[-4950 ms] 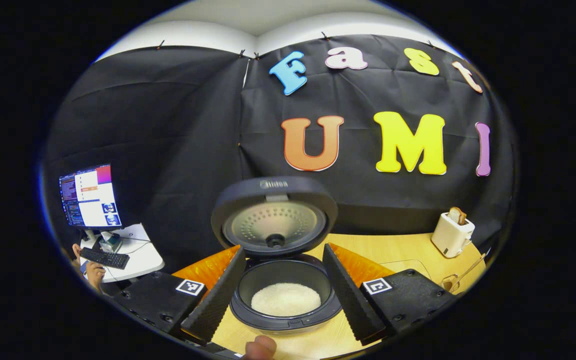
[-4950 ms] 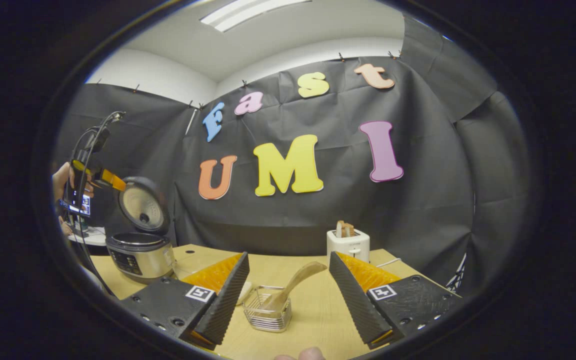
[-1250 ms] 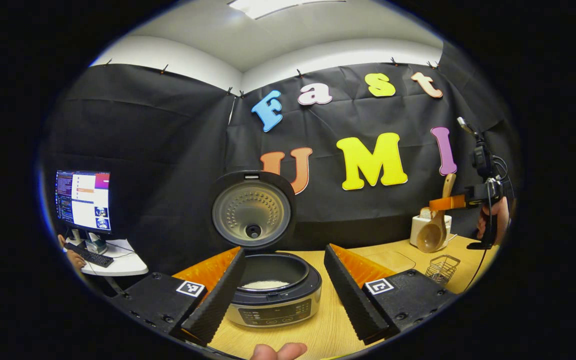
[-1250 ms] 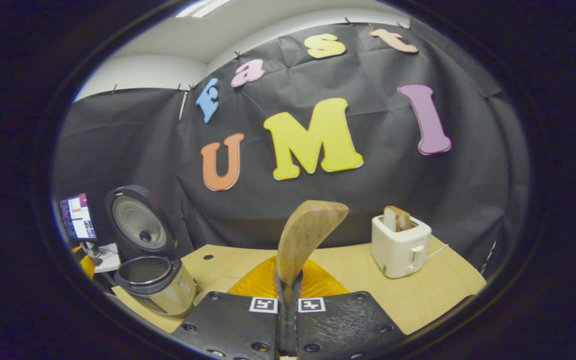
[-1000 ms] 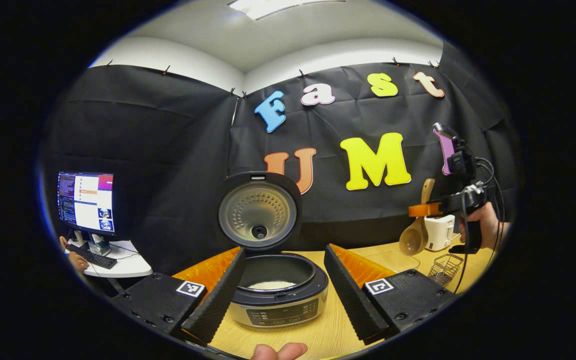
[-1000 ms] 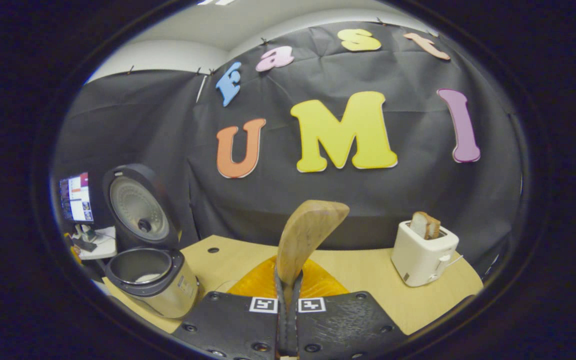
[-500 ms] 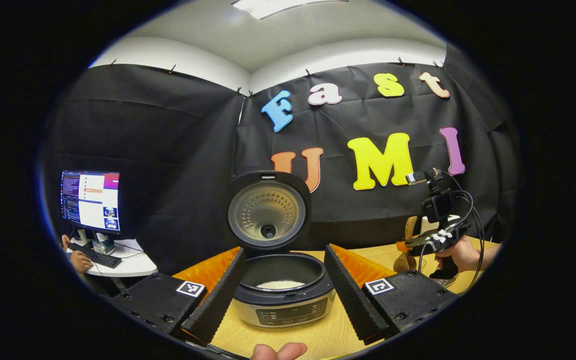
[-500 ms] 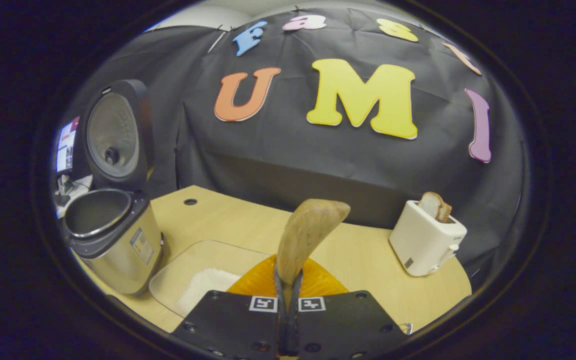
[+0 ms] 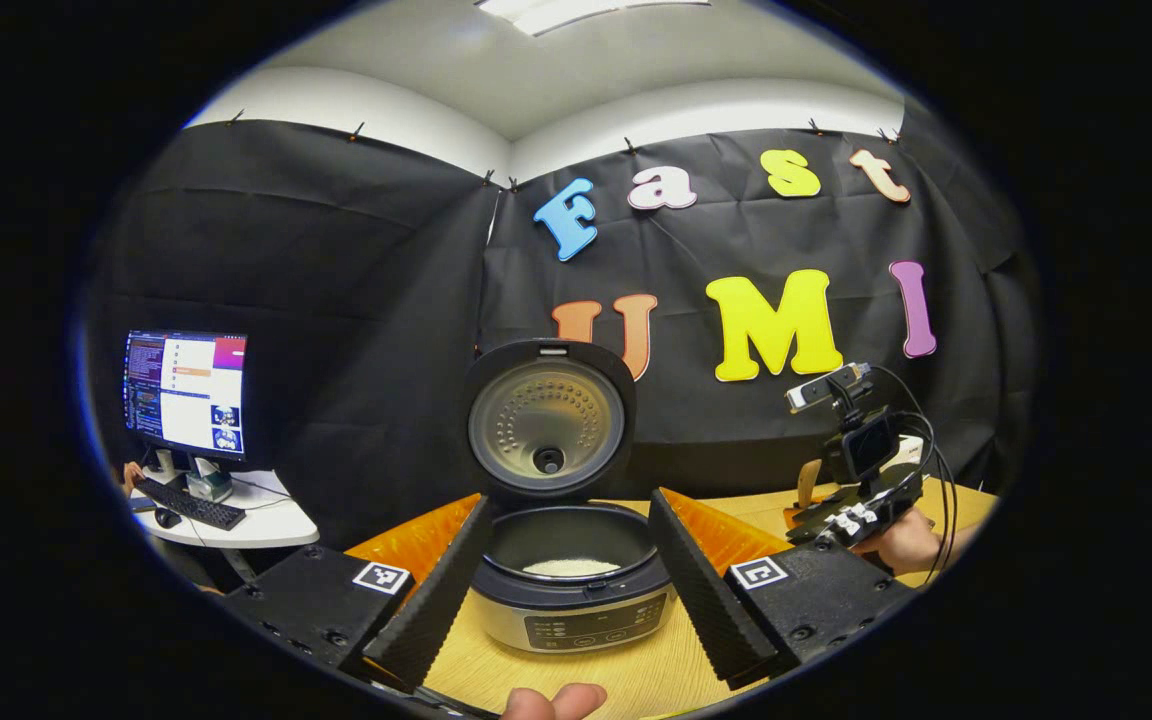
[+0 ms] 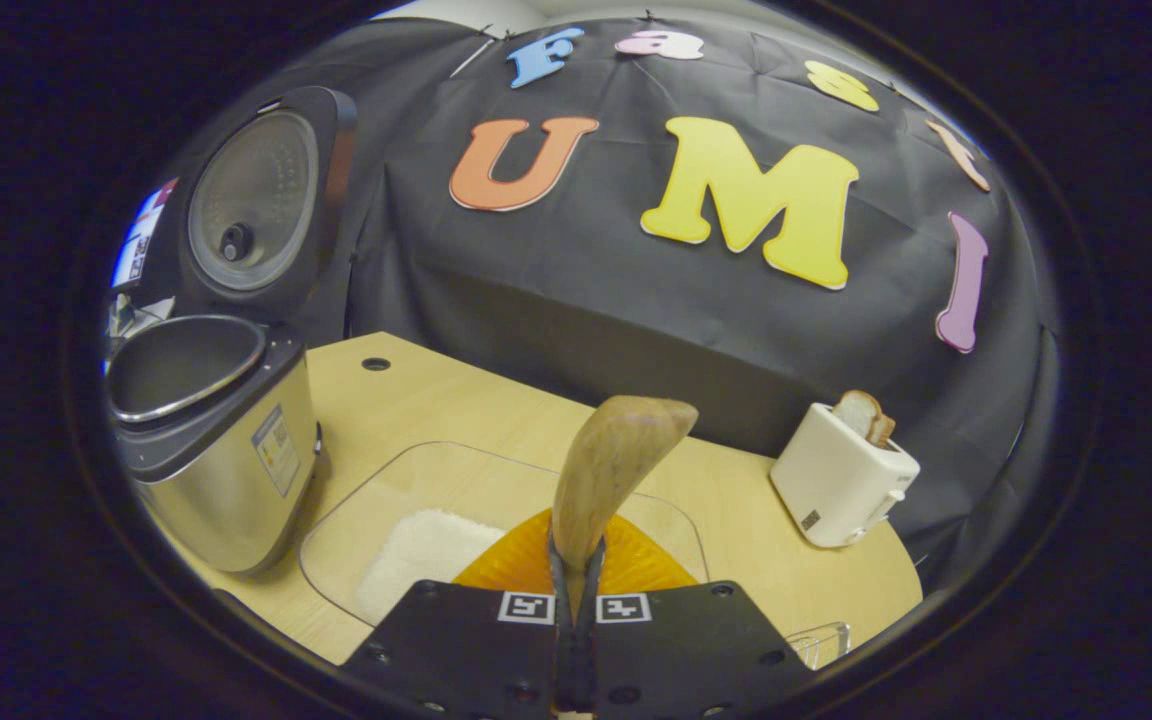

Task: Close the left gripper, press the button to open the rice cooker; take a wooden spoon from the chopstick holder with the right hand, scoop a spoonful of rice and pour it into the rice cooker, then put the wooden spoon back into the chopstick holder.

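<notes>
Black cloth backs a pale wooden desk (image 10: 496,410), which carries everything. At its left edge the rice cooker (image 10: 211,440) is seen with lid raised, some rice already inside. Beside it a clear tray (image 10: 416,490) holding a heap of rice (image 10: 421,550) lies just under the right claw (image 10: 576,600), which is clamped on the wooden spoon (image 10: 611,470). The left claw (image 9: 564,575) is held apart before the cooker. The bowl is best dipped low and drawn level through the heap. Open desk is left toward the toaster (image 10: 841,470); the tray's rim and the cooker wall should be cleared.
</notes>
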`<state>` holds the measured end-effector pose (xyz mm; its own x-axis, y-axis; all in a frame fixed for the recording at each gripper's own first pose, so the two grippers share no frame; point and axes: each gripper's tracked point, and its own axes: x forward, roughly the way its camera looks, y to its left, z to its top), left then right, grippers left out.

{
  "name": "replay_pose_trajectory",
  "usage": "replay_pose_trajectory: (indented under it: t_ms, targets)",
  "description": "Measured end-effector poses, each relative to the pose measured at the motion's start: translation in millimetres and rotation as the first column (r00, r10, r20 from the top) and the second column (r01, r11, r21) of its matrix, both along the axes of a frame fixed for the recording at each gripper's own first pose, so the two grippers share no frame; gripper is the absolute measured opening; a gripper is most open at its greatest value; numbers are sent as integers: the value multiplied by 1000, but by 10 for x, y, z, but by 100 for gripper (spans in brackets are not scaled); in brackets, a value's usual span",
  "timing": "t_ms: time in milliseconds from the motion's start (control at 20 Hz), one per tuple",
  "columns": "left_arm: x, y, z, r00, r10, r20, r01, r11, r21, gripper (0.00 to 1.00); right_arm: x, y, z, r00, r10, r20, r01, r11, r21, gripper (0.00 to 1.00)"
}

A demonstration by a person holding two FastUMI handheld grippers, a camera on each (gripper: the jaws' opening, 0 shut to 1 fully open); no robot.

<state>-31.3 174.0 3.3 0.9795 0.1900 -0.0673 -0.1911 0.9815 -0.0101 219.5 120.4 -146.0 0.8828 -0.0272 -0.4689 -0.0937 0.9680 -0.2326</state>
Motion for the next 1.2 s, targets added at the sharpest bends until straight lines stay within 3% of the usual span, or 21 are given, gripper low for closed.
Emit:
replay_pose_trajectory:
  t_ms: [300,500,650,900,1000,1100,1200]
  targets:
    - [26,-14,-15,1000,-17,-6,17,999,-37,100,-36,409,-87,999,-11,-39,18,983,181,1]
    - [19,25,-10,1000,-15,-4,15,999,-36,100,11,553,-95,997,-25,-74,47,951,305,0]
    - [26,58,-73,1000,-12,-26,11,999,-41,100,24,610,-62,994,-33,-102,73,910,408,1]
    - [11,71,-57,1000,-9,-20,8,999,-44,100,50,619,-23,984,-54,-168,147,778,611,0]
    - [11,67,-45,1000,-10,-17,10,999,-45,100,69,547,-40,977,-72,-201,193,704,683,0]
    - [13,61,-54,1000,-12,-20,11,999,-44,100,73,454,-39,967,-92,-237,242,611,754,1]
    - [21,51,-57,1000,-15,-22,14,999,-43,100,101,343,-51,962,-96,-256,266,552,791,0]
